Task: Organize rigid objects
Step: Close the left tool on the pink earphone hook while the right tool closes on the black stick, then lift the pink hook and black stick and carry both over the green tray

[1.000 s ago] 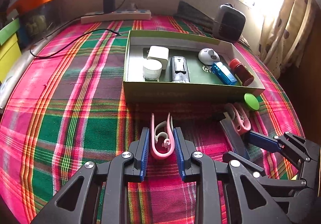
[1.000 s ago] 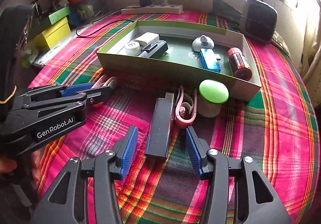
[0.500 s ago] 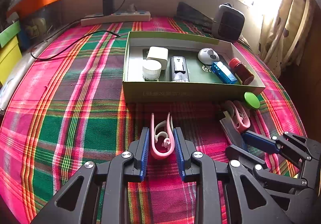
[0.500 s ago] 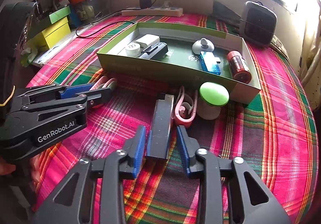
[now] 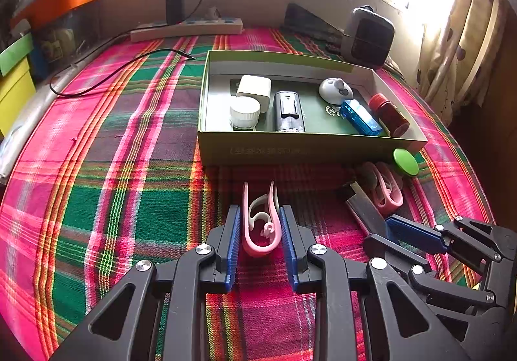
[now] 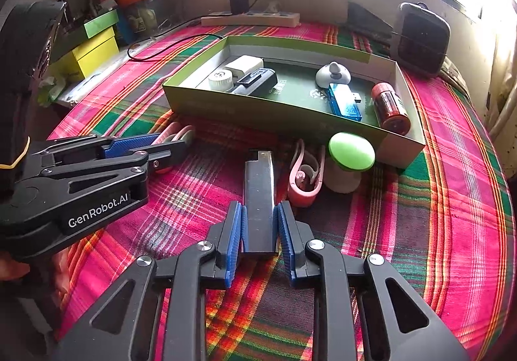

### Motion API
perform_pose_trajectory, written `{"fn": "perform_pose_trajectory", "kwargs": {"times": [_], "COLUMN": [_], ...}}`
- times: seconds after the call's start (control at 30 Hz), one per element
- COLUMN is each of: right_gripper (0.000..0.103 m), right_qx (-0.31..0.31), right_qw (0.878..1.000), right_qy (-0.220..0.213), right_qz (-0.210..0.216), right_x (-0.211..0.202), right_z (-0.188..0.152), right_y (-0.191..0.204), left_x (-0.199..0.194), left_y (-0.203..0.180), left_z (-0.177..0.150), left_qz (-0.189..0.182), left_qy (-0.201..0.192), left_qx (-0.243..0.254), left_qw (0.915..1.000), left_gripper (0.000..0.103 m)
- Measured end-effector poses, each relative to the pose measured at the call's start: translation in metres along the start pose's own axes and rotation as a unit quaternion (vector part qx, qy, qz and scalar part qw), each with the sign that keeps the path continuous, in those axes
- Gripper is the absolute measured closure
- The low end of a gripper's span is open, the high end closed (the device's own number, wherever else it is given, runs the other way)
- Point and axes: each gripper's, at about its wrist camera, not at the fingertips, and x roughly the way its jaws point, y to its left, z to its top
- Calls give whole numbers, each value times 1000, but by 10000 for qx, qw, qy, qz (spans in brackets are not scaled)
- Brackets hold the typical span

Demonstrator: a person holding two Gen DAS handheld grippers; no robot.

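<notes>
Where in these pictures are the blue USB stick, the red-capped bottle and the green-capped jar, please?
blue USB stick [image 6: 344,102], right wrist view, mid-body.
red-capped bottle [image 6: 389,105], right wrist view, its side.
green-capped jar [image 6: 351,151], right wrist view, cap top.

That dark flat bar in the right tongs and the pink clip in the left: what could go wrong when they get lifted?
The right tongs, which have just been closing, grip only the near end of the dark bar, so it may droop or slip. The pink clip in the left tongs looks springy and might pop out. Another clip and a green-capped bottle beside the bar could get knocked.
</notes>
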Motion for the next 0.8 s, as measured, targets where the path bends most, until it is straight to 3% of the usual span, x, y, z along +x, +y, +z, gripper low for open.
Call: {"fn": "perform_pose_trajectory", "kwargs": {"times": [0.8], "right_gripper": [79], "right_qx": [67], "right_qw": [9998], "right_qy": [-82], "right_qz": [190], "right_x": [-2], "right_z": [1], "right_y": [0], "left_x": [-1], "left_y": [2], "left_z": [0], "left_qz": [-41], "left_qy": [7], "left_qx": [-67], "left_qw": [10000], "left_gripper": [80]}}
